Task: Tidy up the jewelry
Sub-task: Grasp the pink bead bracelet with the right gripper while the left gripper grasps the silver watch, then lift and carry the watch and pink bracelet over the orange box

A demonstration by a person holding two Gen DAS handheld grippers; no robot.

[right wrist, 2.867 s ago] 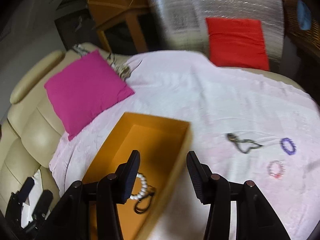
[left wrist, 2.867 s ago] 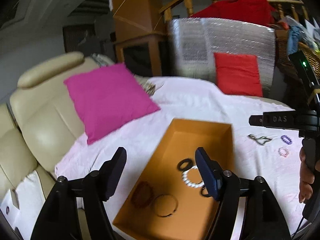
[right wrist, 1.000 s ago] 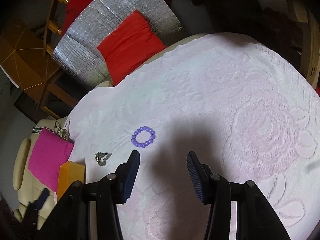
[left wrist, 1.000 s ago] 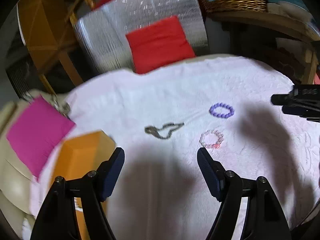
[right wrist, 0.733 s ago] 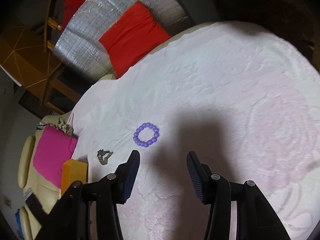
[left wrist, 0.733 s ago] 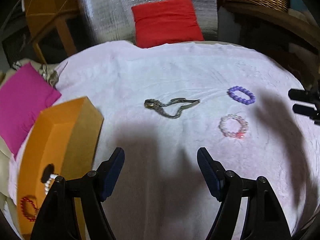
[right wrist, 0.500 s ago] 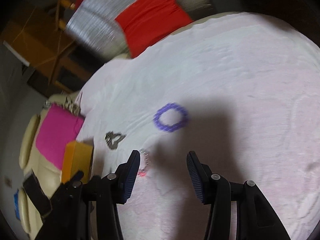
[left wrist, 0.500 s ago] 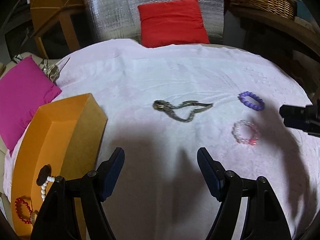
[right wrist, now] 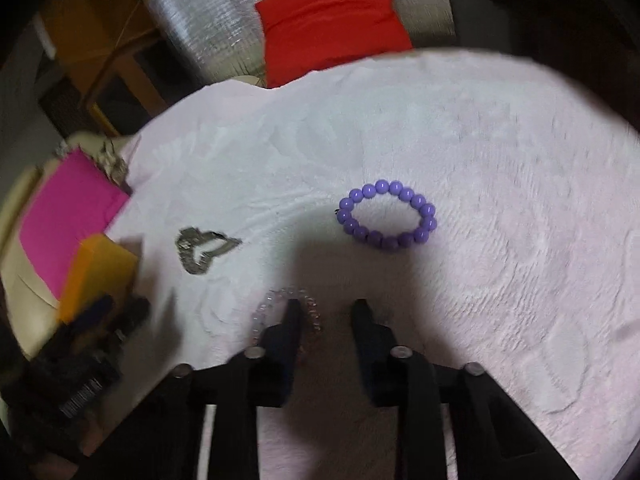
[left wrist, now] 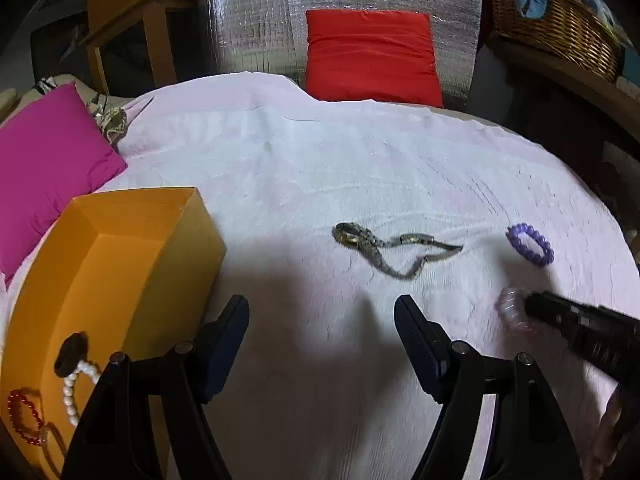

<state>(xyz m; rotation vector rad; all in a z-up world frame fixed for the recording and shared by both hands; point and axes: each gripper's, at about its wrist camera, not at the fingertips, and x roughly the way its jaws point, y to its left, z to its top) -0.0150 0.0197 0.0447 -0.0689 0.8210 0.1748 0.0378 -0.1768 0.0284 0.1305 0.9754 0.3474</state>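
While apparently straddling pink bracelet (blurred): right gripper, half-closed.

The middle of the white cloth is bare and wide. The orange box blocks the lower left. A chain and purple beads lie at right.

The cloth is pale pink-white fabric with a raised, nubbly weave. The purple bracelet is smooth, glossy beads. The pink bracelet looks like clear, shiny beads, blurred. The chain is dull grey metal with a brassy link. The box is matt orange card; in it lie glossy white pearls and red beads. The cushions, red and magenta, are matt cloth. Behind, the sheet is crinkled silver foil and the basket woven wicker.
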